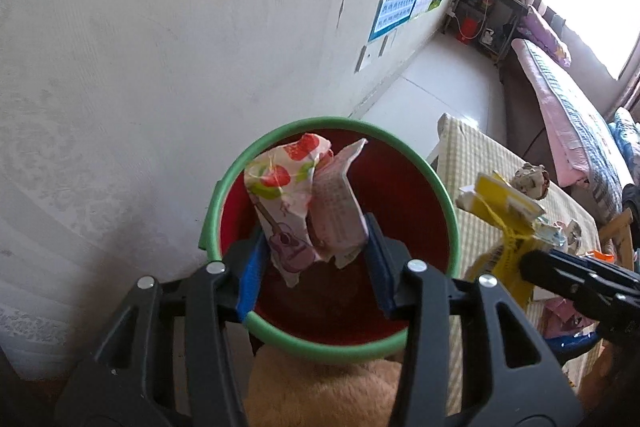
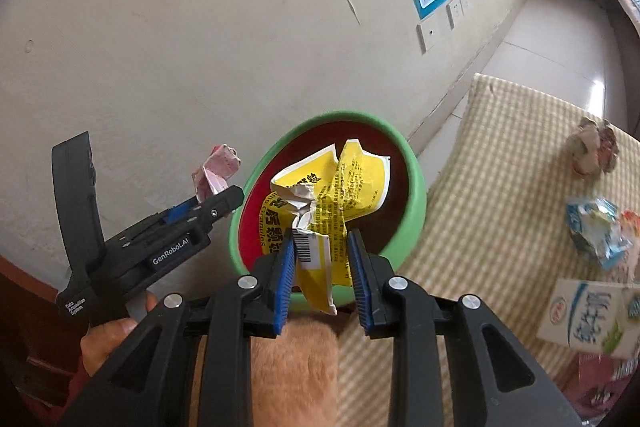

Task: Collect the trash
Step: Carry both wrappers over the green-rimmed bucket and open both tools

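A red bin with a green rim stands by the wall; it also shows in the right wrist view. My left gripper is shut on a crumpled strawberry-print pink wrapper and holds it over the bin's mouth; that gripper also shows in the right wrist view. My right gripper is shut on a crumpled yellow packet above the bin; it appears in the left wrist view beside the bin, with the packet.
A checked yellow cloth covers the table right of the bin. On it lie a crumpled paper ball, a blue-white wrapper and a milk carton. A furry tan surface lies below the grippers. The wall is close on the left.
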A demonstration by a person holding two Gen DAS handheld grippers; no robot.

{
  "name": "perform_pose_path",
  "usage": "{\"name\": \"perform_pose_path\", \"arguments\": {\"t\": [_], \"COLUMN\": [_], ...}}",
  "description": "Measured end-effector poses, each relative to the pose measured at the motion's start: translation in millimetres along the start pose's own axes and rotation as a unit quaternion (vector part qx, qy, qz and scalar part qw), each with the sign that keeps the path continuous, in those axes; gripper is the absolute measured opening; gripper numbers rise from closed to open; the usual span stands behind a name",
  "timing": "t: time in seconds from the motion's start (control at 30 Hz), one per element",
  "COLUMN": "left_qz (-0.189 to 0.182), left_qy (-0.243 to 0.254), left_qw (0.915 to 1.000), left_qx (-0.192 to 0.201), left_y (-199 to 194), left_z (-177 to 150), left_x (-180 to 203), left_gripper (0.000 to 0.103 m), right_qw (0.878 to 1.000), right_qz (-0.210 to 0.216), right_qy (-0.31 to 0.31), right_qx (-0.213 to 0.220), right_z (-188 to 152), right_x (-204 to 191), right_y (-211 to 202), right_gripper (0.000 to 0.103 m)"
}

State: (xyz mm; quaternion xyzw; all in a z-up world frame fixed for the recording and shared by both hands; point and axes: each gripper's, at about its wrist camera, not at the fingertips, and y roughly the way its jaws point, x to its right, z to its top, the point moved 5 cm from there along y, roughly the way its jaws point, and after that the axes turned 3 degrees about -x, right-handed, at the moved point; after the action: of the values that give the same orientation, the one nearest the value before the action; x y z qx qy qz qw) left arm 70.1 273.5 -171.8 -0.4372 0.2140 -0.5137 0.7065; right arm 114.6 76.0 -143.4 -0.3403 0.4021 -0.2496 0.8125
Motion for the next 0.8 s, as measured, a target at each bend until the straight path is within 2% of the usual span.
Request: {"name": "perform_pose_path", "arguments": {"t": [0.03,0.1,0.13,0.27,0.47,0.6,0.63,0.73,0.8], "left_qz": [0.001,0.004,0.003,0.003,-0.007,-0.025,-0.032,-0.060,-0.073], "left_qy": [0.000,-0.001,0.001,0.006,0.012,0.020,0.023,0.047,0.066], "left_qw": [1.0000,1.0000,1.0000,0.9999,0.9999,0.9995,0.9992,0.9971,0.9949], "left_qx": [-0.004,-0.007,-0.007,-0.013,-0.009,0.004,0.004,-0.007,-0.022], "left_y": [4,10,12,13,-2,-20,-23,-27,-25], "left_z": [2,3,3,1,-9,-18,-21,-41,-57], "left_x": [-1,-2,-2,3,22,49,57,91,114], "left_gripper": [0.049,0.077,0.080,0.081,0.081,0.081,0.081,0.081,0.081], "right_qw": [1.000,1.000,1.000,0.999,0.998,0.994,0.993,0.986,0.980], "right_qz": [-0.004,-0.007,-0.011,-0.012,-0.039,-0.075,-0.090,-0.130,-0.162], "right_qy": [0.001,0.008,0.014,0.031,0.044,0.055,0.060,0.078,0.091], "right_qx": [0.000,0.001,0.005,0.016,0.037,0.052,0.056,0.068,0.072], "right_z": [2,7,8,0,-37,-74,-86,-119,-141], "right_x": [1,3,7,17,37,55,62,84,98], "right_y": [5,13,13,2,-44,-80,-91,-118,-133], "right_gripper": [0.029,0.040,0.045,0.047,0.047,0.048,0.051,0.057,0.057]}}
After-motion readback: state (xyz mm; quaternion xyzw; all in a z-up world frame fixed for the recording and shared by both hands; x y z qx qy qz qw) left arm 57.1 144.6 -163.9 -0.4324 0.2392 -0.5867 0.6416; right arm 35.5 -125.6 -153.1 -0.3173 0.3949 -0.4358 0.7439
